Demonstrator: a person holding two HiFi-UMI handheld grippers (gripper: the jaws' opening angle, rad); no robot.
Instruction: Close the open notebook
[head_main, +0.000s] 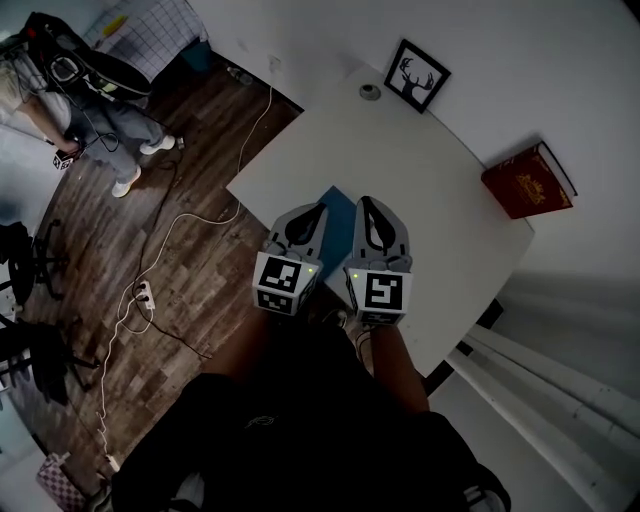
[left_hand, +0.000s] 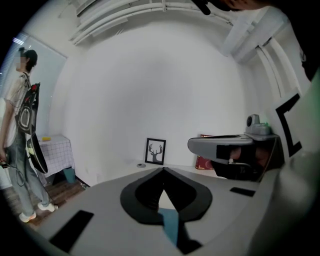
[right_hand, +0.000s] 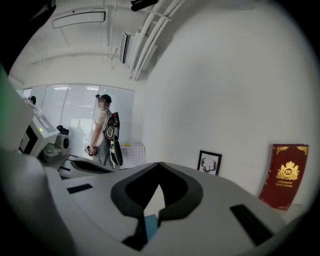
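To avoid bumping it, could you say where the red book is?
The red book stands against the wall at the head view's right, past the deer picture.

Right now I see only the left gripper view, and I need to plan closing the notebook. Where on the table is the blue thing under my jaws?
Observer: The head view shows the blue notebook by the edge of the table nearest the person. The left gripper and the right gripper are side by side over it and hide most of it.
Operator: Is the right gripper open?
Observer: No. The right gripper view shows its jaws together, with nothing between them.
Operator: What is the red thing behind it?
Observer: A red book with a gold crest, standing against the wall.
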